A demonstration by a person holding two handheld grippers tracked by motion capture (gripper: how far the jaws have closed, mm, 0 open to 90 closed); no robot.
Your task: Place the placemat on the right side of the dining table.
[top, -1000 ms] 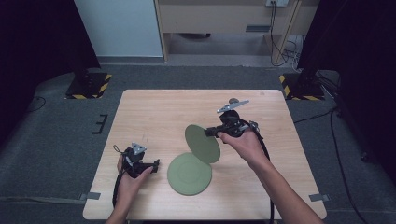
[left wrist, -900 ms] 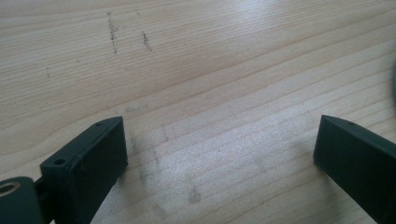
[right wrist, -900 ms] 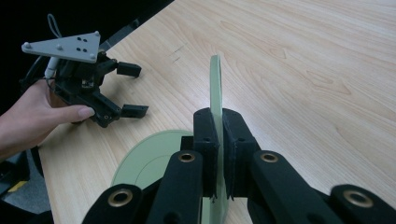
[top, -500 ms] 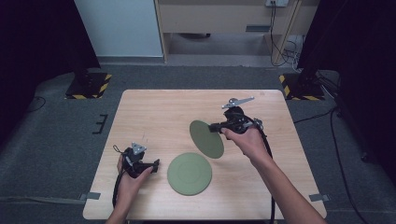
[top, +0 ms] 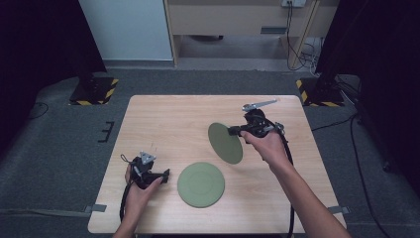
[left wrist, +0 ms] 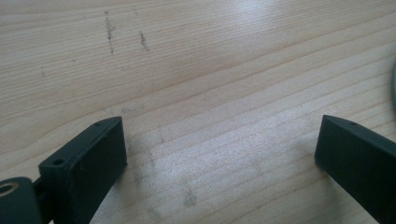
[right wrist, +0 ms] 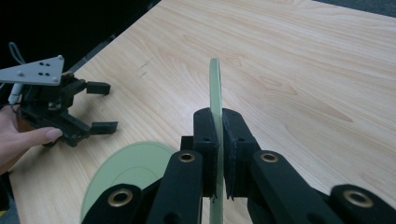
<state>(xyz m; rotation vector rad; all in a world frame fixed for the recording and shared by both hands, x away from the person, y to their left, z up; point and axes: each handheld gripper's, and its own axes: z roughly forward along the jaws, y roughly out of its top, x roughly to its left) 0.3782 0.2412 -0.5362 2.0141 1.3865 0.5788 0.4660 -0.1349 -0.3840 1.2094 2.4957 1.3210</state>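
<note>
Pale wooden table (top: 163,119) stands on grey floor. At about 2 o'clock from the table's middle, the right gripper (top: 236,131) has its jaws closed on the rim of a green plate (top: 225,143), held on edge above the wood. A second green plate (top: 200,184) lies flat at 6 o'clock. At 8 o'clock the left gripper (top: 166,173) rests with jaws wide apart, holding nothing.
</note>
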